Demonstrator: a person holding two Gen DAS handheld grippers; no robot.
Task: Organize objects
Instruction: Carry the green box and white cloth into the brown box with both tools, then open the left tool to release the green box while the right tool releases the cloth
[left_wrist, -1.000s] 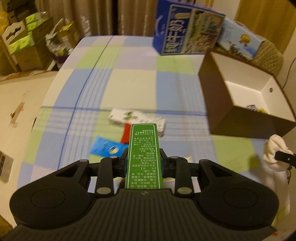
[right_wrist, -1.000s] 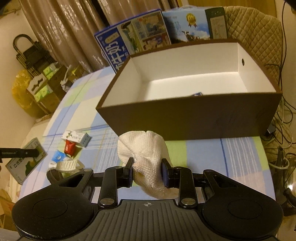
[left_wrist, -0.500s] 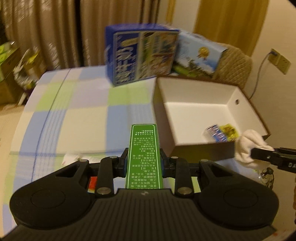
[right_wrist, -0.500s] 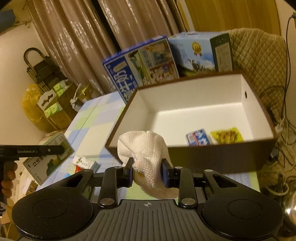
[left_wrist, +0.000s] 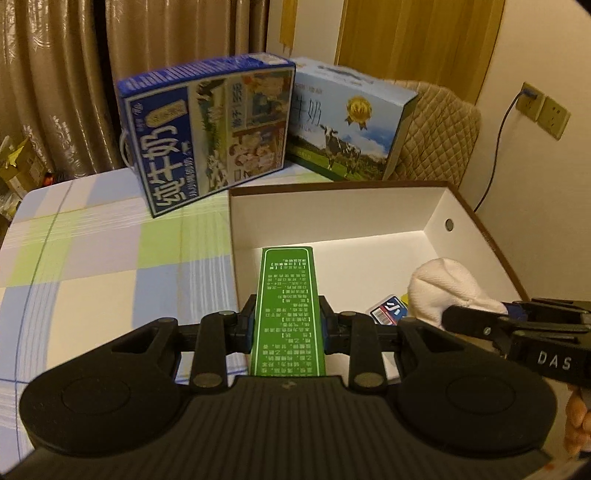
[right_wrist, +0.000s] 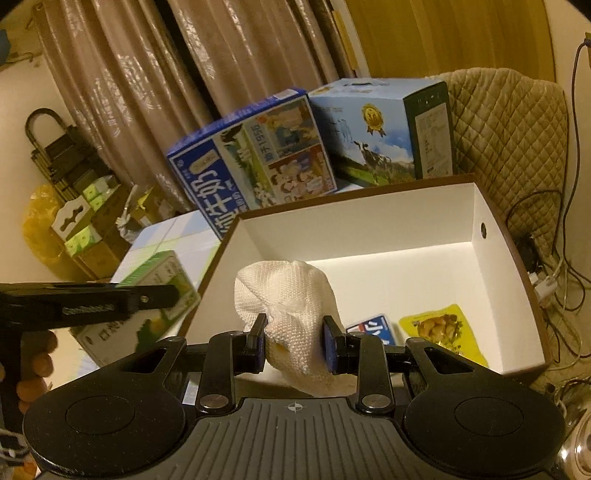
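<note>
Setting: curtains and two milk cartons (left_wrist: 207, 125) are being shown across the upper half of both frames, behind a desk (left_wrist: 92, 258) covered in a checked cloth.
Storage box: a brown box (right_wrist: 491, 206) with a white inside is now being framed at the centre of both views, where a second ago only its outer wall was being faced by the right camera.
Left gripper (left_wrist: 287, 325): its fingers are being kept narrow on a green carton (left_wrist: 288, 306), whose far end is now being carried over the box's near left corner instead of over the open desk.
Right gripper (right_wrist: 295, 345): its fingers are being held closed on a white cloth bundle (right_wrist: 288, 295), which is now being brought above the near rim, over the box interior.
Already inside: a small blue packet (right_wrist: 373, 328) and a yellow snack pouch (right_wrist: 439, 332) are being seen on the box floor, lower right of the right view.
Meaning for the task: both held things are judged to be arriving at the drop point, so releasing into the box is probably the step being approached.
Caution: the green carton is being held close to the left wall, so it could catch the rim.
</note>
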